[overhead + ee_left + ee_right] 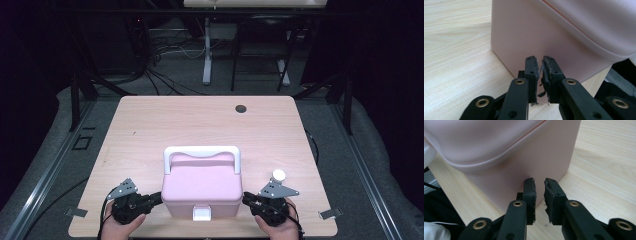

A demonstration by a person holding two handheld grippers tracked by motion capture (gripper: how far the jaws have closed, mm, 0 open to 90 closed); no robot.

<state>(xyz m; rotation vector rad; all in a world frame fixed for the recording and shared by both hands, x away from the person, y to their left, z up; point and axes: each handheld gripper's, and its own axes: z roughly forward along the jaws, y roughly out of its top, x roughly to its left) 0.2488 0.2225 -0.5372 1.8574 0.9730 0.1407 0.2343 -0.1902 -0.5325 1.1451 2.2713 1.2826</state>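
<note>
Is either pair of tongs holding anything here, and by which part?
Nothing is held. The left tongs and right tongs point at opposite sides of the pink box, with nothing between their jaws.

High view above table (150,120), gripper views close on pink box (202,185)

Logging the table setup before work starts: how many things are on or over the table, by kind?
Pink box with white handle: 1
Small white knob-like thing, too small to identify: 1
Grippers: 2, left gripper and right gripper
Total: 4
</note>
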